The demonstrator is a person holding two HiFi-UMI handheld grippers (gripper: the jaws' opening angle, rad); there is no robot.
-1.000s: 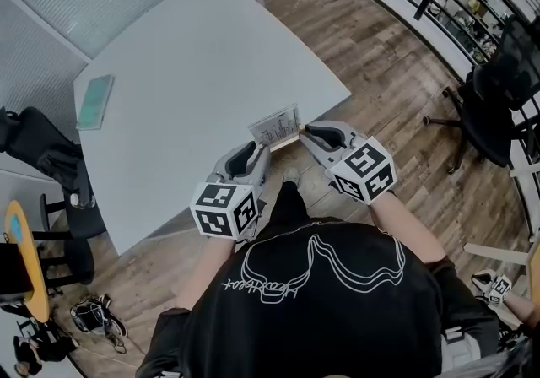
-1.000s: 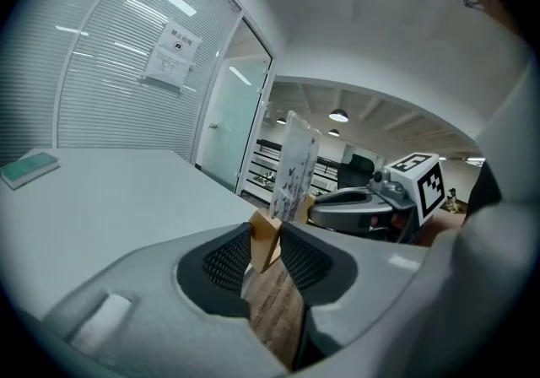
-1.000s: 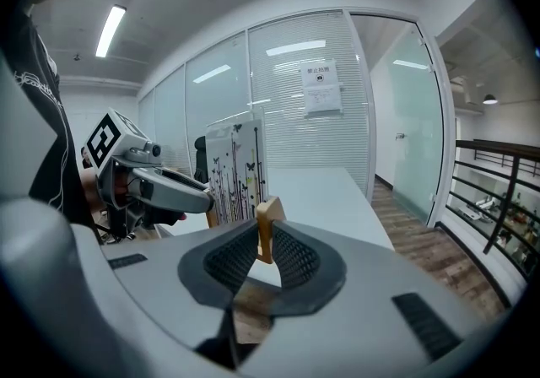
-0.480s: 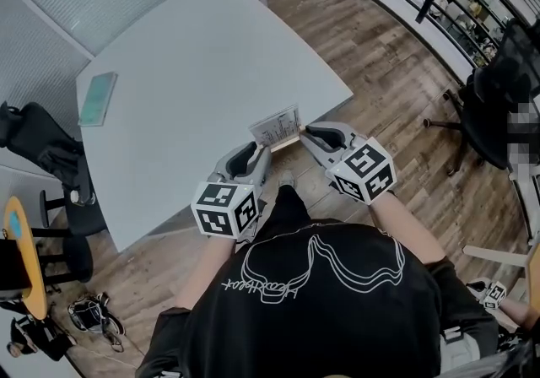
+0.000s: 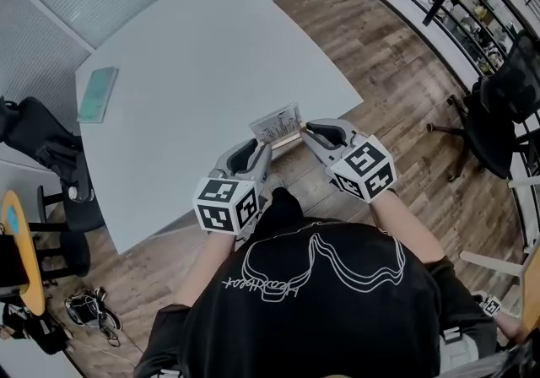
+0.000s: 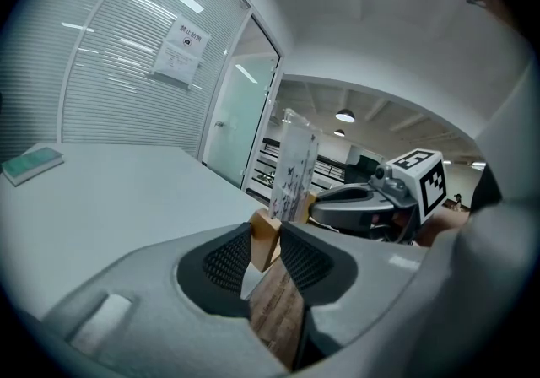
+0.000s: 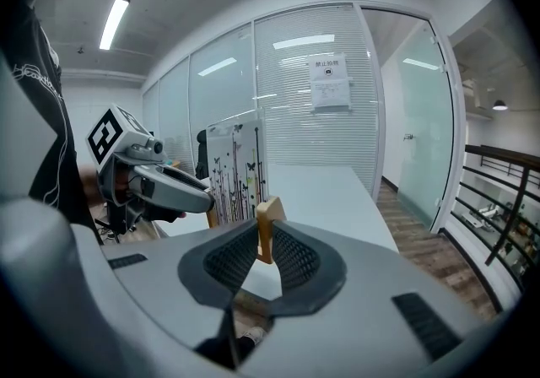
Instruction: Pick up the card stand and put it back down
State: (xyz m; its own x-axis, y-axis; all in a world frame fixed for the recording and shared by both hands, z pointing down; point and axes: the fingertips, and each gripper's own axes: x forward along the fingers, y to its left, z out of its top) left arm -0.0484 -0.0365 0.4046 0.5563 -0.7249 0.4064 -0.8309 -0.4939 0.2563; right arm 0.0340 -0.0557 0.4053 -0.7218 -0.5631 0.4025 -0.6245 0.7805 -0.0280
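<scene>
Seen from above, a pale grey bench (image 5: 194,47) is shown with a green booklet (image 5: 96,94) lying flat near its far left edge, well apart from the action. At the near edge, the left gripper (image 5: 258,153) is held with its jaws pinched on the left end of the wooden base (image 6: 264,235) of the card stand (image 5: 277,125). The ribbed pads are seen pressed against both faces of the wood. The stand itself is seen upright, its printed clear card raised between the two tools, right at the bench's near edge and partly over the wooden floor (image 5: 396,72). The right gripper (image 5: 310,131) is closed in the same way on the opposite end of the base, the block caught narrowly between its pads. A black office chair (image 5: 506,98) is parked on the floor at far right. The two-handed grasp is judged complete. Whether the base is resting on the bench or is held just clear of it cannot be settled from these views. The setting down and the release of both jaws are judged to remain.
</scene>
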